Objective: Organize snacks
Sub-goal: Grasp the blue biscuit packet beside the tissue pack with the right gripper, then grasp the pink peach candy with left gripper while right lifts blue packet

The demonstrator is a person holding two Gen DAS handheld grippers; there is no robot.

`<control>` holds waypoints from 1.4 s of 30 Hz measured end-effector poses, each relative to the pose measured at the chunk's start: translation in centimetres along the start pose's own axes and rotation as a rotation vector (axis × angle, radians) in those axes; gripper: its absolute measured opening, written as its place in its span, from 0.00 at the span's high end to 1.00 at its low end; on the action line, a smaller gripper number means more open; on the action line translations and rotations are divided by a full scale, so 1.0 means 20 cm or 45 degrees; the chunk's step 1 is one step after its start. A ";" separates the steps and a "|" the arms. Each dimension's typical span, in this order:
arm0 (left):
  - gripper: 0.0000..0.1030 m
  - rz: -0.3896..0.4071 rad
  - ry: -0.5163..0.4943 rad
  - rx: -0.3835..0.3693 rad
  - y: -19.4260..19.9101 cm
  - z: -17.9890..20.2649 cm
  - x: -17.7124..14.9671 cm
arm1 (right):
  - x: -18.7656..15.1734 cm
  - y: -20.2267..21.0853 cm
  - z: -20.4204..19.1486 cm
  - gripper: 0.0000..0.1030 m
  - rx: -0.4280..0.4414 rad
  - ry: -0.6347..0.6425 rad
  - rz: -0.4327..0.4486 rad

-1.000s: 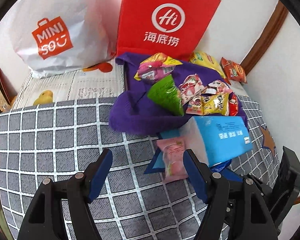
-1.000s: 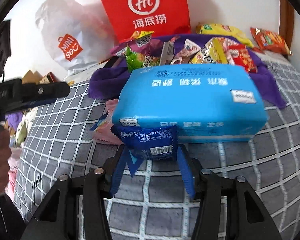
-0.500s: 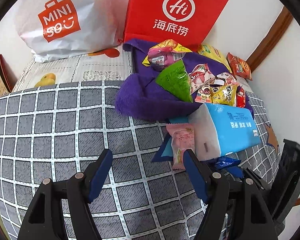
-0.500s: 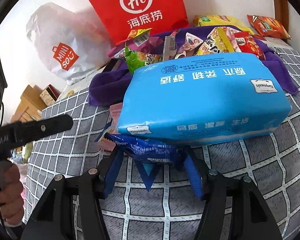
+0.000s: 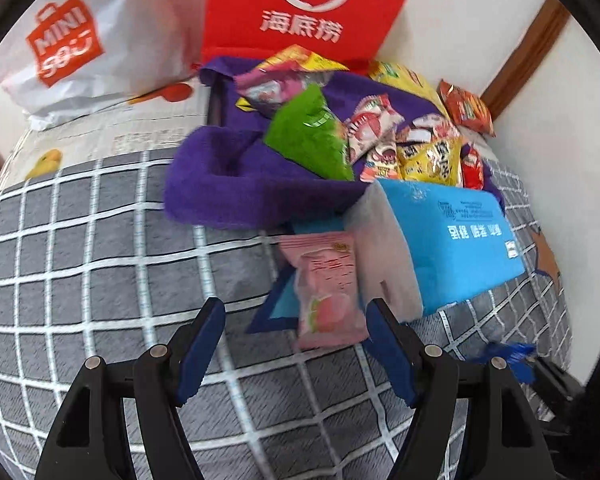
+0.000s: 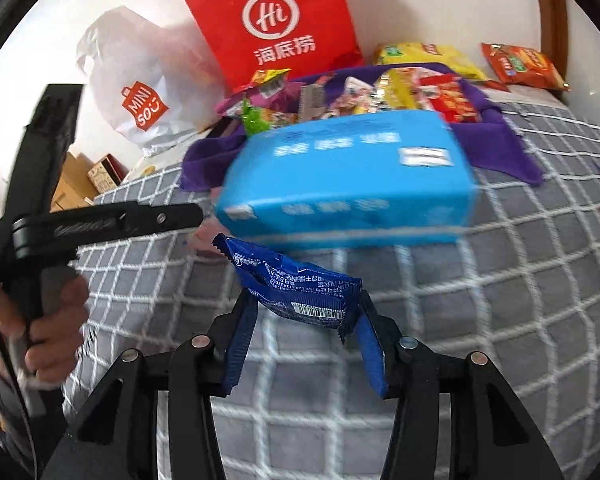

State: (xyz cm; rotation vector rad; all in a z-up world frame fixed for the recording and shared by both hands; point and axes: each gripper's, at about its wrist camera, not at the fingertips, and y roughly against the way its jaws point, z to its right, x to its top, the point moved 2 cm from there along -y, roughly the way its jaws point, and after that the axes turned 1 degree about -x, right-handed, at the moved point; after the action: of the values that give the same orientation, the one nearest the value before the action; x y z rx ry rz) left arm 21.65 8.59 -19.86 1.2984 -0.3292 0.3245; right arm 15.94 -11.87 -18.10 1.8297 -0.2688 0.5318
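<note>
The right gripper [image 6: 306, 330] now has the small dark-blue foil snack packet [image 6: 300, 280] clear of the light-blue plastic-wrapped tissue pack [image 6: 348, 176] it was tucked under a second ago; the packet hangs crumpled between the blue pads, lifted off the grey checked bedspread [image 6: 500, 300], and the jaws are closing further on it, so the grip looks secure rather than slipping. The tissue pack has tipped and shifted as the packet came out. The left gripper [image 5: 296, 344] has dropped closer to the bedspread and stands about half open with nothing held; the pale pink sealed snack packet [image 5: 328, 284] lies flat just ahead of it, nearer its right pad and touching the tissue pack's white end. The remaining snacks stay heaped on the purple towel [image 5: 228, 184] in front of the red paper bag [image 5: 300, 4]. Judging from this, one stray packet is freed for sorting, and the pink one looks like the next pick.
</note>
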 end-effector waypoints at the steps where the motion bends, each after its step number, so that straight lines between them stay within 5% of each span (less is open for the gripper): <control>1: 0.32 -0.008 -0.008 0.006 -0.02 0.02 0.00 | -0.01 0.01 0.02 0.53 -0.010 0.010 -0.020; 4: 0.33 -0.019 -0.019 0.011 -0.08 0.06 0.00 | -0.03 0.04 0.08 0.52 -0.047 0.063 -0.082; 9: 0.59 -0.006 -0.049 0.070 -0.11 0.09 0.00 | -0.04 0.00 0.14 0.50 -0.028 0.065 -0.132; 14: 0.69 -0.002 -0.039 0.071 -0.04 0.04 -0.02 | -0.03 -0.02 0.15 0.45 0.000 -0.011 -0.115; 21: 0.68 0.002 -0.001 0.095 0.04 -0.06 -0.09 | 0.00 -0.04 0.15 0.36 0.000 -0.087 -0.109; 24: 0.50 -0.011 0.011 0.095 0.01 -0.08 -0.10 | 0.03 -0.08 0.14 0.35 -0.007 -0.118 -0.097; 30: 0.43 -0.009 0.028 0.085 -0.04 -0.06 -0.07 | 0.07 -0.12 0.14 0.30 0.000 -0.165 -0.077; 37: 0.46 0.038 -0.019 0.163 -0.08 -0.01 -0.04 | 0.04 -0.14 0.06 0.30 -0.118 0.022 -0.033; 38: 0.55 0.045 -0.035 0.179 -0.08 0.00 -0.05 | 0.03 -0.15 0.04 0.31 -0.149 0.067 -0.032; 40: 0.59 0.052 -0.055 0.197 -0.08 0.00 -0.05 | 0.01 -0.15 0.02 0.46 -0.246 0.144 -0.013; 42: 0.62 0.058 -0.053 0.160 -0.06 0.00 -0.05 | 0.00 -0.15 0.02 0.49 -0.266 0.184 -0.003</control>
State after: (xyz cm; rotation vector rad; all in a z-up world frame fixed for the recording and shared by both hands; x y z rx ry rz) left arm 21.28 8.27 -21.43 1.4244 -0.3787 0.3623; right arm 17.25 -11.26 -20.67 1.5813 -0.2160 0.6083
